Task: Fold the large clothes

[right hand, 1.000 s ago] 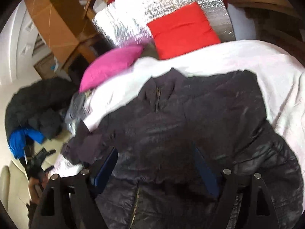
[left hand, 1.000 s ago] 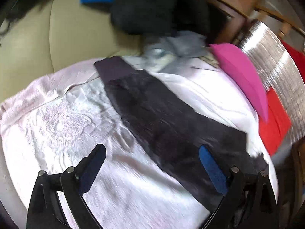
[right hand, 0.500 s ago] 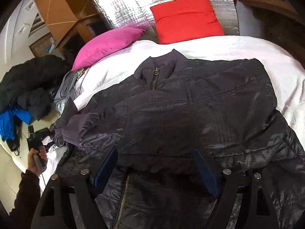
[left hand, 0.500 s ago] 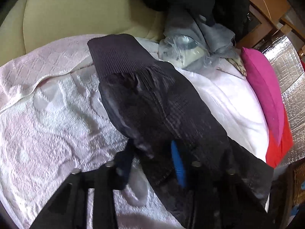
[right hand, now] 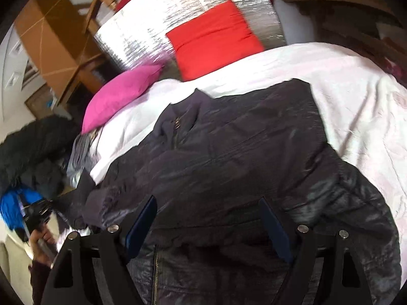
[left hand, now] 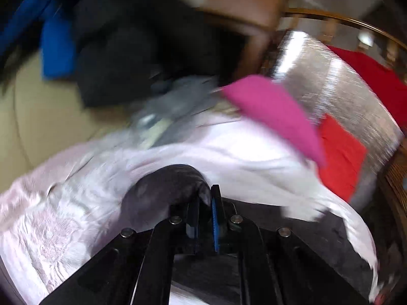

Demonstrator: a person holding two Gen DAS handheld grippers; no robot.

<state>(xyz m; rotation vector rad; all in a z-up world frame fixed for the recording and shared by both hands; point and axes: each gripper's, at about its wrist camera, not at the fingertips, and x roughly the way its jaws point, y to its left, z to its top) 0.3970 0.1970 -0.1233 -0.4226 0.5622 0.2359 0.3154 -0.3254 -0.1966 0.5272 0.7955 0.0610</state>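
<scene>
Sleeve-fold step: left gripper (left hand: 204, 199) fingers clenched on jacket sleeve (left hand: 165, 190), frame centre; right gripper (right hand: 207, 225) fingers released above jacket (right hand: 241, 152) on bed (right hand: 356, 81); next, carry sleeve across body.

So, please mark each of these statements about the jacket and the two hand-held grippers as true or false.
1. The left hand-held gripper is shut on the jacket sleeve. True.
2. The right hand-held gripper grips the collar. False: its jaws stand open above the dark jacket, holding nothing.
3. A pink cushion lies beside a red cushion. True.
4. The jacket lies on a green sheet. False: the white bedspread is under it.
</scene>
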